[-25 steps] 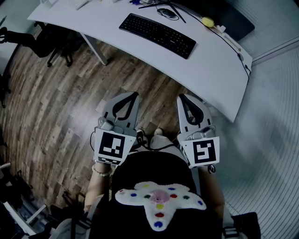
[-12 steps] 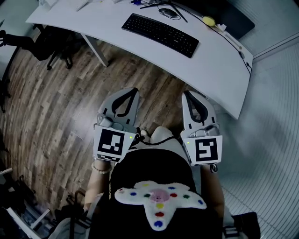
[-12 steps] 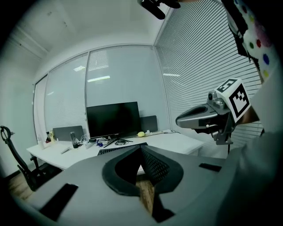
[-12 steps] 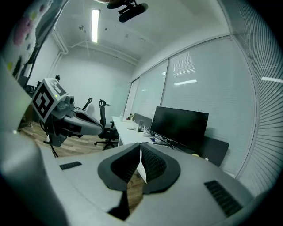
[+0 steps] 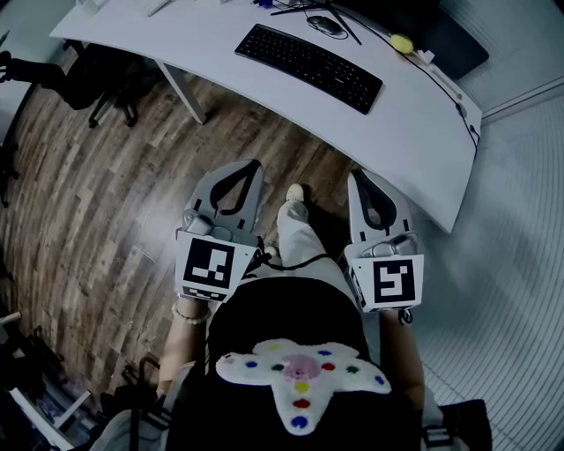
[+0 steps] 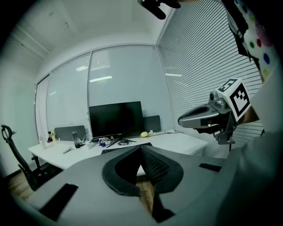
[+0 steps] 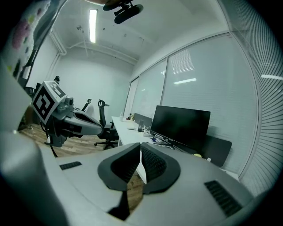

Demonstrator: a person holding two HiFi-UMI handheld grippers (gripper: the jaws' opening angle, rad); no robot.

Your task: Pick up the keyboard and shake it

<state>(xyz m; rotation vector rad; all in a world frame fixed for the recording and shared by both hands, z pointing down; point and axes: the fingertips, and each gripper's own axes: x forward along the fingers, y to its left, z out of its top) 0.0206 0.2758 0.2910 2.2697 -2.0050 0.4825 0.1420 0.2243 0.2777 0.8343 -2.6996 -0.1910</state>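
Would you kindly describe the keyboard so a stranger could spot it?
On the long curved white desk, near its middle, lies a flat black rectangular keyboard. It is longer than the small dark mouse and round yellow object beyond it.

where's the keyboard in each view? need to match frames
Head view: keyboard at top centre, on the white desk.
Left gripper view: a thin dark strip of it just above the left gripper, under the monitor.
Right gripper view: not visible, likely behind the right gripper.
Shared landmark: the small yellow object on the desk.
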